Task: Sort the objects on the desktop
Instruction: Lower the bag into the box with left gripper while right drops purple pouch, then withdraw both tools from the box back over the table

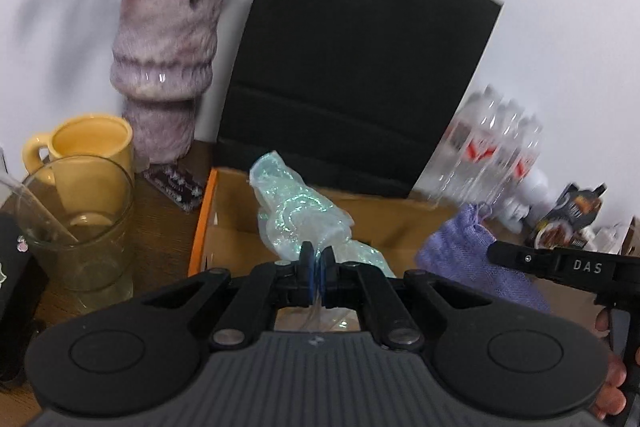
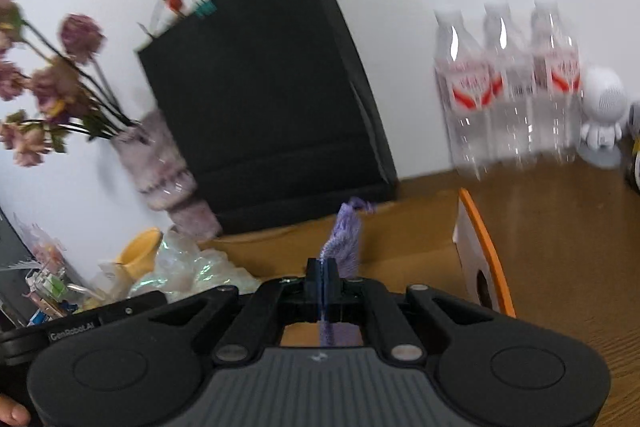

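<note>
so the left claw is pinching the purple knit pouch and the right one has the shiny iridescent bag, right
Swapped. The left wrist view shows the left claw pinching the shiny iridescent bag; the right wrist view shows the right claw on the purple knit pouch.

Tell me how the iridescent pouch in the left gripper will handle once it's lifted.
Probably floppy: the iridescent pouch is sheer, crumpled fabric, pinched at one edge by the left gripper. It looks light for its size. Likely to sag and swing rather than hold shape.
</note>
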Tool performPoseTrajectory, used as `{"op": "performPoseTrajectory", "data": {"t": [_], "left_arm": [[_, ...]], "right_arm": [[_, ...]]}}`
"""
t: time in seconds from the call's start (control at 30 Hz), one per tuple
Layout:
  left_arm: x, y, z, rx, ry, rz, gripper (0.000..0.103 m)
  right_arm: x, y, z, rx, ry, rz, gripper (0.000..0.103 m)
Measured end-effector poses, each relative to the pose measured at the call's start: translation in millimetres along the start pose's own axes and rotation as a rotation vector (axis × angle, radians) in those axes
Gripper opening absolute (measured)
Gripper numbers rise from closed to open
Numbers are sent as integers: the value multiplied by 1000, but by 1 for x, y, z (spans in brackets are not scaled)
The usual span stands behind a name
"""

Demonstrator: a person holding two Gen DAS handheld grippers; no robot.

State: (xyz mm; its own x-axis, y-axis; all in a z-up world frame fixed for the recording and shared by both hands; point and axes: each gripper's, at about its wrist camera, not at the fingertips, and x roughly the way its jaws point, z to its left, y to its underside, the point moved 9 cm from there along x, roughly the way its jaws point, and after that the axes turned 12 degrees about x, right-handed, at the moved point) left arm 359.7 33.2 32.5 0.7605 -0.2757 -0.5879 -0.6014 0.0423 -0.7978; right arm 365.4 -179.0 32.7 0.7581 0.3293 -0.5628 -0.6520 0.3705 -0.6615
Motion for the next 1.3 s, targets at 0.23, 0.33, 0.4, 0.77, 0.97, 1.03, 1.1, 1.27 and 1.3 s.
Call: {"op": "performPoseTrajectory", "data": {"t": [0.23, 0.33, 0.4, 0.77, 0.97, 1.03, 1.1, 1.27, 1.3], "left_arm": [[11, 15, -5, 54, -33, 126, 87], [0, 12, -9, 74, -32, 101, 100], [-5, 11, -13, 96, -39, 98, 103], [-15, 34, -26, 228, -107, 252, 103], [-54, 43, -43, 186, -63, 236, 103], [-67, 47, -51, 209, -72, 236, 103], [-81, 51, -58, 234, -90, 231, 103], [-118, 70, -73, 235, -83, 218, 103], [-125, 75, -75, 236, -85, 212, 103]], "right_arm": [[20, 8, -41, -62, 302, 103, 52], [10, 15, -23, -110, 218, 147, 69], [7, 26, -14, -177, 203, 194, 91], [0, 63, -23, -106, 317, 374, 93], [-46, 64, -11, -48, 239, 328, 99], [-58, 71, -9, -59, 253, 323, 99], [-72, 78, -7, -75, 273, 306, 99], [-110, 96, 2, -103, 270, 289, 99], [-118, 99, 3, -110, 282, 281, 99]]}}
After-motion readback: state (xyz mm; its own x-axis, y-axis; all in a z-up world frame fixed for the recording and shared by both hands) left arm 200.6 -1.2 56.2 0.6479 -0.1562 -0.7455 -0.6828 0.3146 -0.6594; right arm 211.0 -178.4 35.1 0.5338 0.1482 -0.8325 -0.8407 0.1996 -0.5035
